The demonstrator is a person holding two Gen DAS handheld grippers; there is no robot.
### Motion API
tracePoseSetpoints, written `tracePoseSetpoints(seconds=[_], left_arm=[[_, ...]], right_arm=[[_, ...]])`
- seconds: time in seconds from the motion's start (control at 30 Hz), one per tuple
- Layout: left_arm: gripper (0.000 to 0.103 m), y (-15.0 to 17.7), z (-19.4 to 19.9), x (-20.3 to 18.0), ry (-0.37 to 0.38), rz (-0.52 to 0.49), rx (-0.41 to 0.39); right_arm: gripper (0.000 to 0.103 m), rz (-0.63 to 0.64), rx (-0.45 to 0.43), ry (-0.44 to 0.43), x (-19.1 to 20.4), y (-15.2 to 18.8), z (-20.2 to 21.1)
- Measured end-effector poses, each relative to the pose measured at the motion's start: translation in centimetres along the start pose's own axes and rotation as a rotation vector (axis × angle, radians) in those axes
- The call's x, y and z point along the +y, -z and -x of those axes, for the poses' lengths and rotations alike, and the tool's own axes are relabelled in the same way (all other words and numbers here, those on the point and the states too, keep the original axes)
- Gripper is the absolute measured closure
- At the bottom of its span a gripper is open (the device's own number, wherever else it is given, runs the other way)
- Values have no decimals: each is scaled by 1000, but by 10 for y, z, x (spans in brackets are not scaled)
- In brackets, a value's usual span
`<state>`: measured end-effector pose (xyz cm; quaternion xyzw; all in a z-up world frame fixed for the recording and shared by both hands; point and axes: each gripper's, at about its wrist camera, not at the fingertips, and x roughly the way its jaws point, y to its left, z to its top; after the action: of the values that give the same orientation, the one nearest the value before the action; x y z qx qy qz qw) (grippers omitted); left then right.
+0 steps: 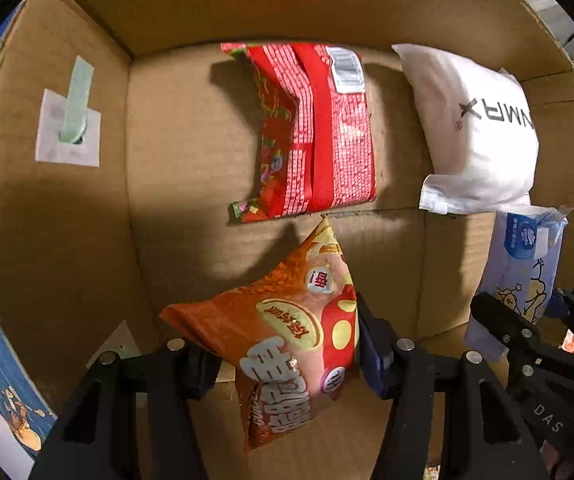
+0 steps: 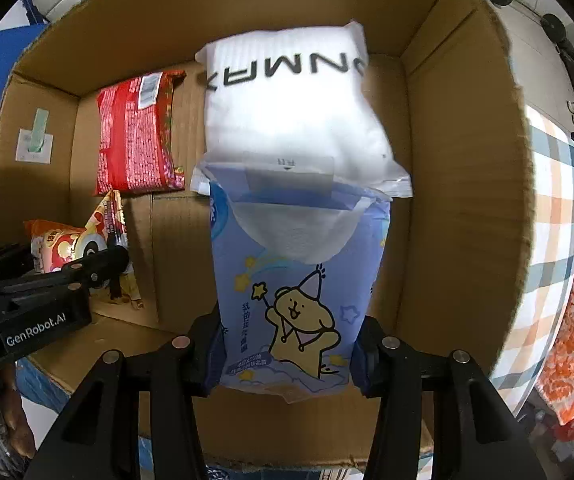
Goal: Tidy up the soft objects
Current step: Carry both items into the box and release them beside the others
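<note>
Placement step, both grippers loaded and poised over the open cardboard box (image 1: 67, 240).

Left gripper (image 1: 287, 360): jaws clamped on the orange snack bag (image 1: 287, 320), held above the box floor near its near edge, just short of the red snack pack (image 1: 319, 128) that already lies flat toward the far wall. The bag is puffy and creased, pinched at mid-body, with its top corner pointing at the red pack.

Right gripper (image 2: 287, 344): jaws clamped on the blue tissue pack (image 2: 295, 280), squeezing both sides. It sits over the right half of the box, in front of the white pillow pack (image 2: 287, 112) in the far right corner. The pack looks soft, its top flap is open and a white tissue shows.

Can't tell whether either held item touches the floor yet.

Judgement: two items are in and two are in hand, so this is mid-task. Next move calls for lowering each into the free floor along the near edge, then releasing. Release the bag low, since the air-filled pack may roll or tip.
</note>
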<state>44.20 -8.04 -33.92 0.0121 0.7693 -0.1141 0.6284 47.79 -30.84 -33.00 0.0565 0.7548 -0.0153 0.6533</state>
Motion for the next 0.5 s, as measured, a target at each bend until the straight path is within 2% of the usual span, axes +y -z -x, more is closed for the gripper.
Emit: tracePoseSetpoints(seconds=[0.27,0.5], left_arm=[[48,12,-14,9,11,46,44],[27,23,-7,1,-43,33,4]], right_arm=[[48,5,30,2,1,-9,-17],[42,19,42,31,2,-10,-30]])
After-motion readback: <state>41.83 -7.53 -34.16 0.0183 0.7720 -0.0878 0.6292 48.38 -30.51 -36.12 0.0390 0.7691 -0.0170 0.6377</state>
